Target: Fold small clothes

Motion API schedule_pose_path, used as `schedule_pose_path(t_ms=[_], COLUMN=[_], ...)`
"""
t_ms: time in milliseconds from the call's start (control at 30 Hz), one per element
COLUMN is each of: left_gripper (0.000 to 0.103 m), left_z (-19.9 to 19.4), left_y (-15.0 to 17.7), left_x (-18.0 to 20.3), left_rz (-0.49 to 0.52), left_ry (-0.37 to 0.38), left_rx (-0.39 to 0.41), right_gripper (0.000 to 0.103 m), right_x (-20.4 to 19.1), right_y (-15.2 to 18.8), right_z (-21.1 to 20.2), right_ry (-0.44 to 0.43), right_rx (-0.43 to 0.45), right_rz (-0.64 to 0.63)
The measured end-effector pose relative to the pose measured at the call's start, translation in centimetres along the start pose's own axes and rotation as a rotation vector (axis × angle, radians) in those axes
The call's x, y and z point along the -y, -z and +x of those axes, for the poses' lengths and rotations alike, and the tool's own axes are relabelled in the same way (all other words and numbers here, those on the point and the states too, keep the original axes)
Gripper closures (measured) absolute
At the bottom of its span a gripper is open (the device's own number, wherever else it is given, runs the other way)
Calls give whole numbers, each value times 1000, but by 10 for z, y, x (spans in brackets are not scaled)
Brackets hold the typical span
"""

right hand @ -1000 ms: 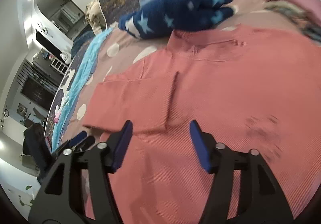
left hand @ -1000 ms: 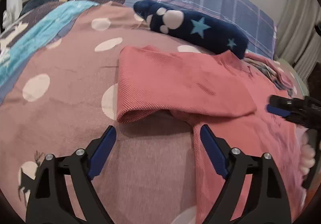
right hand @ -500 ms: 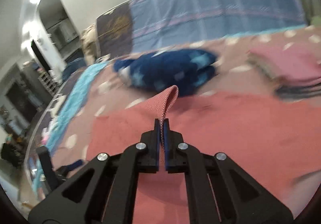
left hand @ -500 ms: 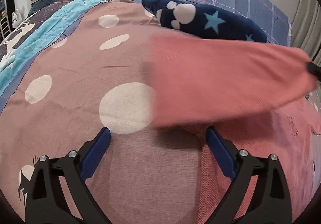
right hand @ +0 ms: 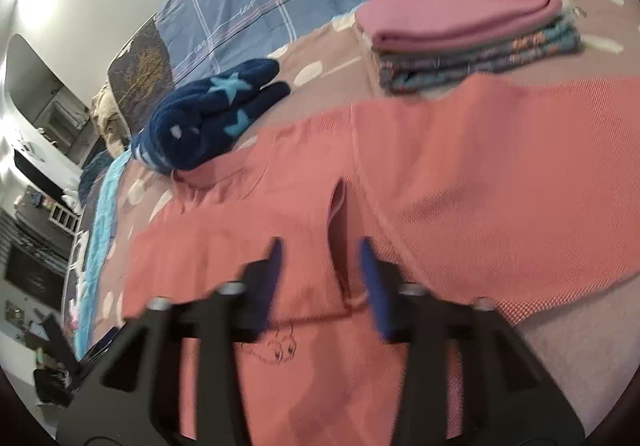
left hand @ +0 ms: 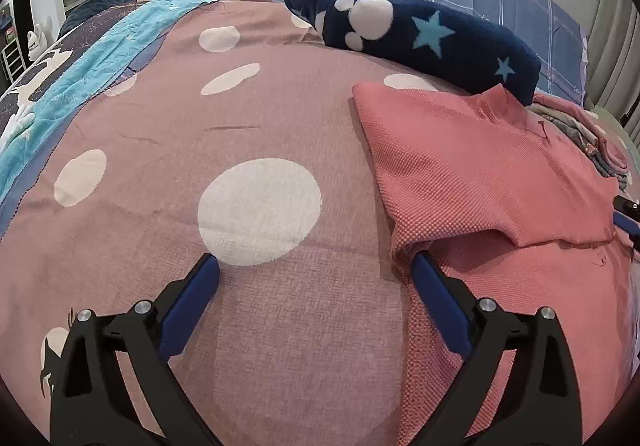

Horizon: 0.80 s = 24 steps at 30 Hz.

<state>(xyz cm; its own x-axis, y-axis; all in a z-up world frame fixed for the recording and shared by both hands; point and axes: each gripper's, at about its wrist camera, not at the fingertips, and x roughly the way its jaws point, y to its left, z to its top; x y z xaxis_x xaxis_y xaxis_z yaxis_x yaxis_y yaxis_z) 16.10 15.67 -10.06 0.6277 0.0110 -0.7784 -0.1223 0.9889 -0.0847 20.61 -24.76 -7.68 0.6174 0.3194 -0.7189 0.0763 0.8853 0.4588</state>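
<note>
Shirt (left hand: 480, 174) lies on the bed (left hand: 248, 142), sleeve folded inward; our right gripper (right hand: 320, 258), half open and empty, hovers directly above it, while our left gripper (left hand: 316, 270), wide and empty, sits at its left edge.

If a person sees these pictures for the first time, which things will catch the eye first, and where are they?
First comes the salmon-pink shirt, spread on the dotted bedspread with one side folded over its body; the right gripper hangs open just above it. Behind it lies a navy plush blanket with stars and a white paw print. Farther back in the right wrist view sits a neat stack of folded clothes, pink on top.
</note>
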Motion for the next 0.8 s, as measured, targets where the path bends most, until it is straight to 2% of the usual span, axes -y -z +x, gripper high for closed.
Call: schedule_pose_path(t_ms=[33, 100, 167, 200, 300, 333, 400, 433, 467, 500, 633, 700, 800], left_gripper=[5, 3, 3, 3, 3, 3, 3, 3, 3, 3, 3, 3, 3], left_z=[1, 2, 3, 3, 3, 3, 3, 3, 3, 2, 1, 1, 2], left_y=[0, 0, 0, 0, 1, 1, 1, 1, 1, 1, 2, 2, 2], left_x=[0, 1, 1, 0, -1, -1, 0, -1, -1, -1, -5, -4, -4], left_rz=[1, 1, -2, -4, -10, -10, -9, -10, -11, -14, -30, -27, -27], left_ry=[-3, -9, -13, -12, -12, -13, -14, -14, -11, -8, 4, 0, 0], left_rx=[-1, -3, -5, -5, -2, -2, -1, -1, -1, 0, 1, 1, 1], right_gripper=[49, 49, 99, 99, 99, 99, 97, 93, 81, 76, 55, 54, 53], right_x=[-3, -6, -15, -20, -31, -33, -31, -25, -18, -13, 10, 15, 26], right_y=[3, 8, 11, 12, 11, 11, 13, 17, 20, 21, 8, -4, -27], right_z=[3, 8, 11, 7, -21, -28, -26, -16, -10, -8, -18, -15, 9], right_ry=[8, 27, 66, 85, 149, 195, 260, 277, 274, 256, 77, 24, -22], right_rx=[-19, -48, -47, -42, 54, 75, 44, -11, -47, -59, -27, -32, -95], right_rz=[-18, -58, -119, -140, -173, -178, -207, -223, -218, -203, -65, -24, 60])
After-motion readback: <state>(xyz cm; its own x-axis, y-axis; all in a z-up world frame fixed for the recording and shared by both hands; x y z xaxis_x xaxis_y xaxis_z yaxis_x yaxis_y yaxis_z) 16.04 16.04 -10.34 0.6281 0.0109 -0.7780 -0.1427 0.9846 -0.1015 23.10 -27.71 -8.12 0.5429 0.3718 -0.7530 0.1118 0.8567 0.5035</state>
